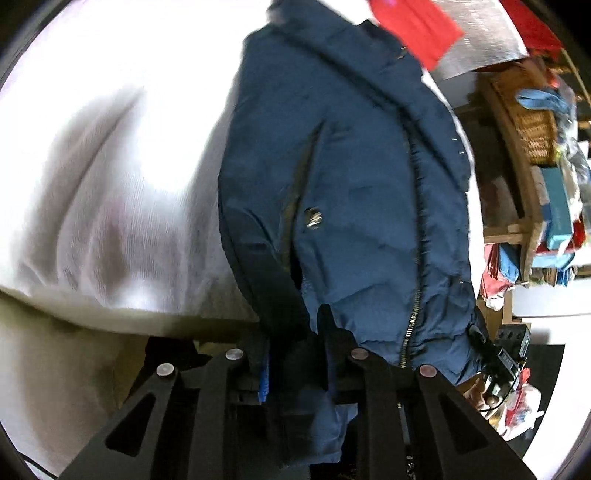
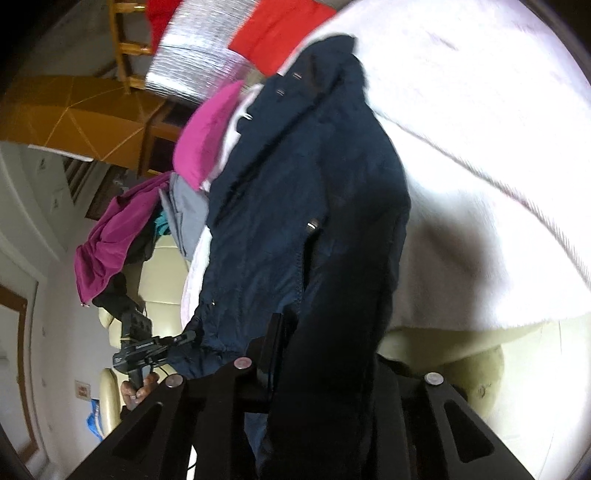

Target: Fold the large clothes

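Note:
A navy blue padded jacket (image 1: 362,192) with a zipper (image 1: 412,325) and a metal snap (image 1: 313,217) lies stretched over a white sheet (image 1: 110,147). My left gripper (image 1: 295,354) is shut on the jacket's near hem. In the right wrist view the same jacket (image 2: 295,206) runs up from my right gripper (image 2: 295,354), which is shut on its other hem corner. Each view shows the other gripper at the jacket's edge: the right one (image 1: 502,362), the left one (image 2: 144,350).
A red cloth (image 1: 417,26) and silver foil sheet (image 1: 476,40) lie beyond the jacket. Wooden shelves with a wicker basket (image 1: 535,125) stand to the right. Magenta garments (image 2: 110,236), a grey garment (image 2: 184,218) and a cream chair (image 2: 159,280) sit left.

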The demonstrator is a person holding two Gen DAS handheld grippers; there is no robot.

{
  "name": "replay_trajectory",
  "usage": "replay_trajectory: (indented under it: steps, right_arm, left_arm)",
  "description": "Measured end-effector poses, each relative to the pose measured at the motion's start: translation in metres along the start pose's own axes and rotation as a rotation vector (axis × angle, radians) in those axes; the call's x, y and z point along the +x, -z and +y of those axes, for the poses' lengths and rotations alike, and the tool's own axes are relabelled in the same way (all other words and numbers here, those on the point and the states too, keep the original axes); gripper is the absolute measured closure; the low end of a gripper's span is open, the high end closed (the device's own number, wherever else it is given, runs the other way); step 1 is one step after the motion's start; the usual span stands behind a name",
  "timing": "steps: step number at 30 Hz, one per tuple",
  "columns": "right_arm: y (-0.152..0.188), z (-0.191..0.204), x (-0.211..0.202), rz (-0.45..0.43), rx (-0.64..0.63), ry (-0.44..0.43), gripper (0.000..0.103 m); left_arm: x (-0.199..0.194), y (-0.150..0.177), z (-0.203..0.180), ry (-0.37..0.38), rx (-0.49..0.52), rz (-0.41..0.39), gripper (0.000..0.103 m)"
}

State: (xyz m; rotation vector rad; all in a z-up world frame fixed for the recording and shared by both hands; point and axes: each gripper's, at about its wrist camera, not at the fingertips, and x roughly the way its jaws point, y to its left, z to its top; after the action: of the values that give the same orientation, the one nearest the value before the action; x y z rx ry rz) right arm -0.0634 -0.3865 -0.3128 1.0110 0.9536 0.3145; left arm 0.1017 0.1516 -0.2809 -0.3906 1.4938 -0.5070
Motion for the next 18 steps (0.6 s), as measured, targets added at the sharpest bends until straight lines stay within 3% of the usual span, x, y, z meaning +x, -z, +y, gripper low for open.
replay_trajectory:
  steps: [2,4,6,7,8,9,12,13,14,18]
  right_arm:
    - [0.0,-0.006,0.005,0.02,0.011,0.002,0.077]
    - [0.0,-0.011,0.013,0.05,0.027,0.0,0.068]
    - [0.002,-0.014,0.021,0.073,0.038,-0.005,0.043]
    - [0.004,-0.013,0.023,0.071,0.028,-0.009,0.043]
    - [0.006,-0.011,0.025,0.07,0.012,-0.008,0.044]
    - [0.007,-0.006,0.026,0.064,-0.017,-0.001,0.056]
    - [0.005,0.001,0.021,0.04,-0.042,-0.006,0.076]
    - [0.003,0.004,0.016,0.025,-0.048,-0.022,0.079]
    - [0.002,0.007,0.013,0.014,-0.053,-0.035,0.081]
    - [-0.003,0.03,-0.002,-0.042,-0.095,-0.076,0.084]
  left_arm:
    - [0.006,0.0,0.004,-0.006,-0.021,0.012,0.076]
    - [0.007,0.0,0.004,-0.001,-0.028,0.026,0.066]
    - [0.007,0.002,0.005,0.009,-0.024,0.038,0.059]
    - [0.006,0.003,0.003,0.01,-0.014,0.041,0.059]
    - [0.006,0.003,0.001,0.007,-0.008,0.038,0.059]
    - [0.007,0.004,-0.002,0.002,-0.004,0.034,0.059]
    - [0.008,0.004,-0.005,0.001,0.004,0.026,0.063]
    - [0.008,0.003,-0.006,-0.007,0.007,0.021,0.075]
    - [0.008,0.002,-0.006,-0.019,0.004,0.018,0.078]
    - [0.002,0.002,-0.009,-0.021,0.003,-0.005,0.082]
